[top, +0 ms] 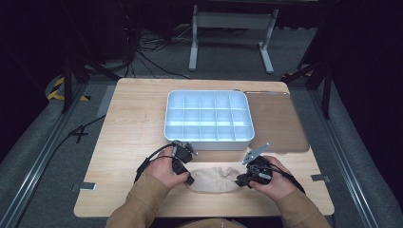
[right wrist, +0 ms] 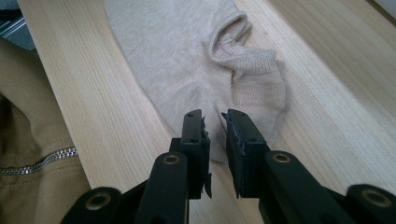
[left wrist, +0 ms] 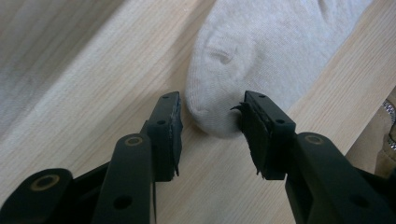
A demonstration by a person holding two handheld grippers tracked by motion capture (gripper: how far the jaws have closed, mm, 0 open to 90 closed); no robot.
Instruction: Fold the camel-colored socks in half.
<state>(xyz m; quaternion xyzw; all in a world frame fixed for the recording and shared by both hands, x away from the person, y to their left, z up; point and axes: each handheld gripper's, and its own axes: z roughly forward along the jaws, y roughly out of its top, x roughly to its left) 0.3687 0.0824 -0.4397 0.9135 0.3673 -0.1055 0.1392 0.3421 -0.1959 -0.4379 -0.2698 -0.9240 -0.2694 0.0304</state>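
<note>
A beige ankle sock (top: 214, 178) lies flat on the wooden table near its front edge, between my two hands. My left gripper (top: 189, 180) is at the sock's left end. In the left gripper view the rounded toe (left wrist: 243, 56) sits between the jaws of my left gripper (left wrist: 210, 116), which stand well apart; the right pad (left wrist: 254, 135) touches the cloth. My right gripper (top: 240, 181) is at the sock's right end. In the right gripper view my right gripper (right wrist: 215, 133) has its jaws close together over the sock's (right wrist: 187, 60) heel edge, with a narrow gap showing cloth.
A white divided tray (top: 207, 143) stands just behind the hands at the table's middle. A brown mat (top: 278, 123) lies to its right. Tan jacket sleeves (top: 138, 204) come in from the bottom. Bare wood stretches along the table's left side (top: 128, 128).
</note>
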